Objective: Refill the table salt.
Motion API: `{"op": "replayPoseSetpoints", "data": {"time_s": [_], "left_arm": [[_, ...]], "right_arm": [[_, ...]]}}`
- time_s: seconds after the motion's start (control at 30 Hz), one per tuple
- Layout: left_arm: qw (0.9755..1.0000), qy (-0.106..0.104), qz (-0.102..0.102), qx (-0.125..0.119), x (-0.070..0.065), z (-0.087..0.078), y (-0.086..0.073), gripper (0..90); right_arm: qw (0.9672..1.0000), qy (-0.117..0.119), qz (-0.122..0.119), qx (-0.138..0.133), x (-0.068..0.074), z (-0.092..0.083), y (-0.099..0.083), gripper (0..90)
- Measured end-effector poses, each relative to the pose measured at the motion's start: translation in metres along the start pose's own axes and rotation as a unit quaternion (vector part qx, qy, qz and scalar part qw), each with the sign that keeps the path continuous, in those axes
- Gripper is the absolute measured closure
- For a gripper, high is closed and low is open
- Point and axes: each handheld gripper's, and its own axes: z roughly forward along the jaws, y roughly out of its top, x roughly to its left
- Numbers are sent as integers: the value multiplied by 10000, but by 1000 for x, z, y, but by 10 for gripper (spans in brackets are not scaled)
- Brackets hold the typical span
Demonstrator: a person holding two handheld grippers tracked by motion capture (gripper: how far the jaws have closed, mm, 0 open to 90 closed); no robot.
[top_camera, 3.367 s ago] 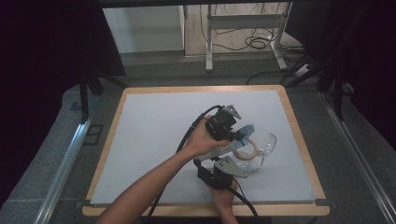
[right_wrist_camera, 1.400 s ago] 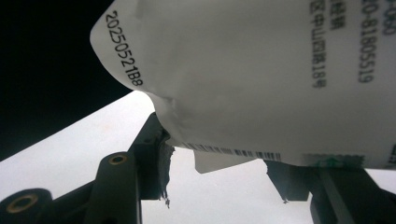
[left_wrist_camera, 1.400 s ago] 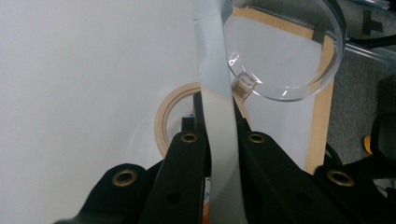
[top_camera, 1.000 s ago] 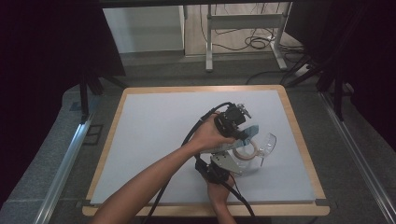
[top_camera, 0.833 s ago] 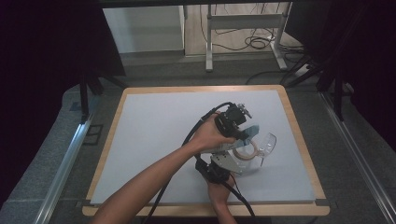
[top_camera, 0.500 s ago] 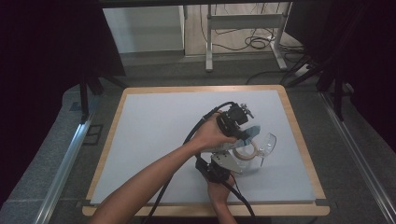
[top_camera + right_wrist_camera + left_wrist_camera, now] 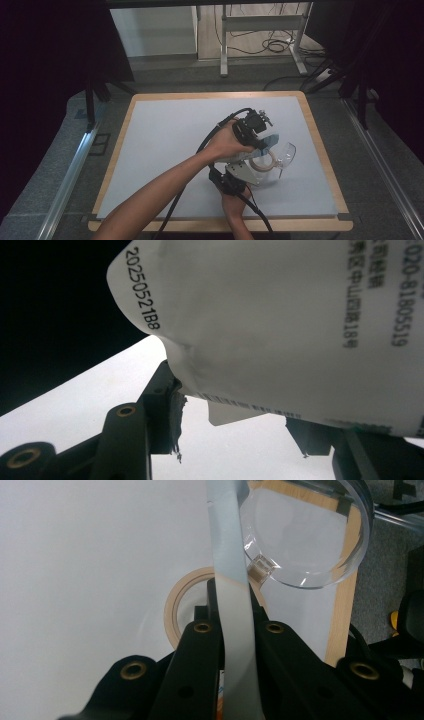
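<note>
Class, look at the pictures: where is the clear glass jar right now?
In the high view, the clear jar lies on its side at the table's right, beside the wooden ring, just beyond the left gripper.

It looked like a lab recording bay: a wood-edged table (image 7: 320,150) stood among black curtains (image 7: 45,75), with loose floor cables (image 7: 272,46).

Table's left half (image 7: 160,150) lies free; clear cup (image 7: 284,154) and tape roll (image 7: 262,163) crowd the right.

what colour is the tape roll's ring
Light tan, beige; the tape roll shows best in the left gripper view.
</note>
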Motion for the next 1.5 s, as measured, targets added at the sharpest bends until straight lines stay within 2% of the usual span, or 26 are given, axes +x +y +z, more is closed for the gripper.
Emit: {"op": "replayPoseSetpoints", "data": {"time_s": [1.5], "left_arm": [[10000,12,38,7,-3,1,1,900]], "right_arm": [[10000,-13,-20,-46,-1,-2,-1,474]]}}
